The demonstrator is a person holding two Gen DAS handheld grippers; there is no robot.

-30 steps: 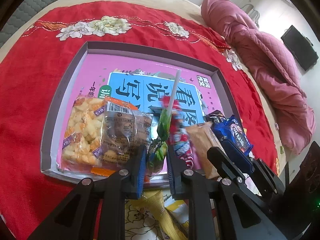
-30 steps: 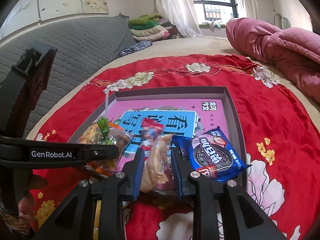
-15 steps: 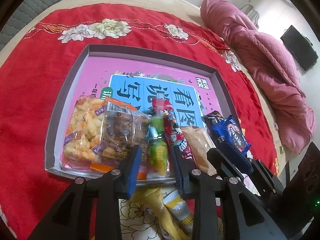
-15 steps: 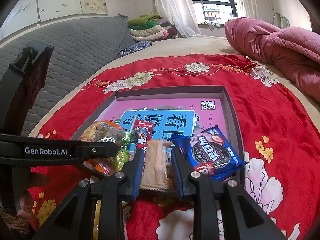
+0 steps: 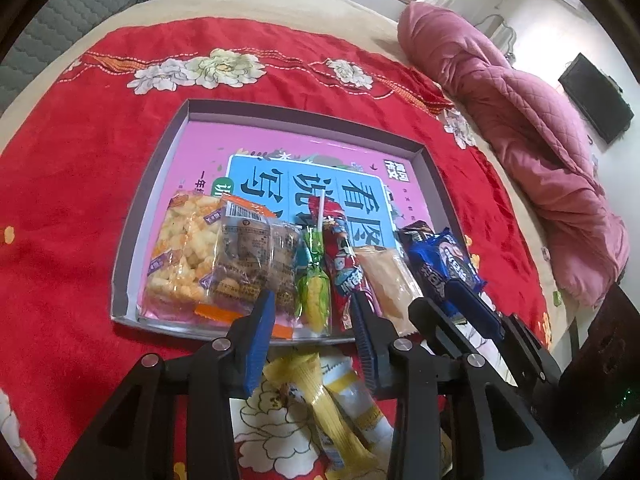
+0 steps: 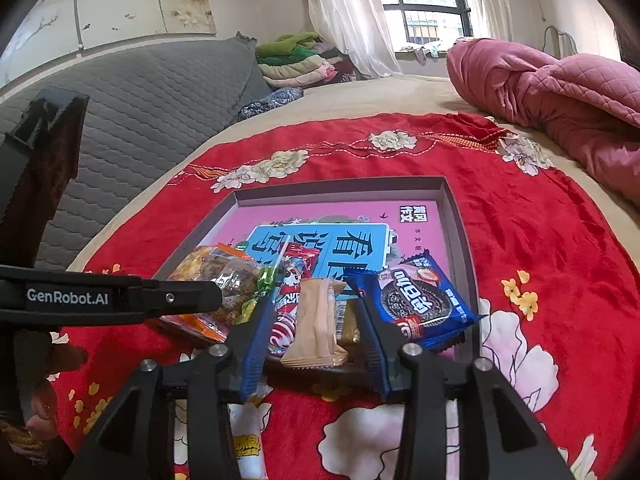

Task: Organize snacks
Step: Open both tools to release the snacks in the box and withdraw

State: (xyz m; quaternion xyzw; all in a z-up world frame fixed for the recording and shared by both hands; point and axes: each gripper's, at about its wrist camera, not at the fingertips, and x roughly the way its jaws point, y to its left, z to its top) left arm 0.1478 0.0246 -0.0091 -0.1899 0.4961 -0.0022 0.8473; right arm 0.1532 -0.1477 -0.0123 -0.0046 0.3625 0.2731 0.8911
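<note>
A shallow pink-lined tray (image 5: 160, 184) lies on the red cloth. Along its near edge lie a puffed-corn bag (image 5: 180, 256), a clear brown snack pack (image 5: 252, 260), a green lollipop (image 5: 316, 296), a red candy stick (image 5: 344, 268), a tan wafer pack (image 5: 390, 284) and a blue Oreo pack (image 5: 444, 264). My left gripper (image 5: 312, 312) is open and empty just in front of the lollipop. My right gripper (image 6: 312, 332) is open around the tan wafer pack (image 6: 316, 320), which rests in the tray (image 6: 456, 216). The Oreo pack (image 6: 420, 304) lies to its right.
Yellow snack packs (image 5: 320, 396) lie on the cloth just in front of the tray, under my left gripper. A pink quilt (image 5: 540, 160) is heaped at the right. A grey headboard (image 6: 140, 104) stands at the left.
The left gripper let go of the green lollipop, laid it in the tray and drew back. The right gripper opened off the tan wafer pack, which now lies flat.
</note>
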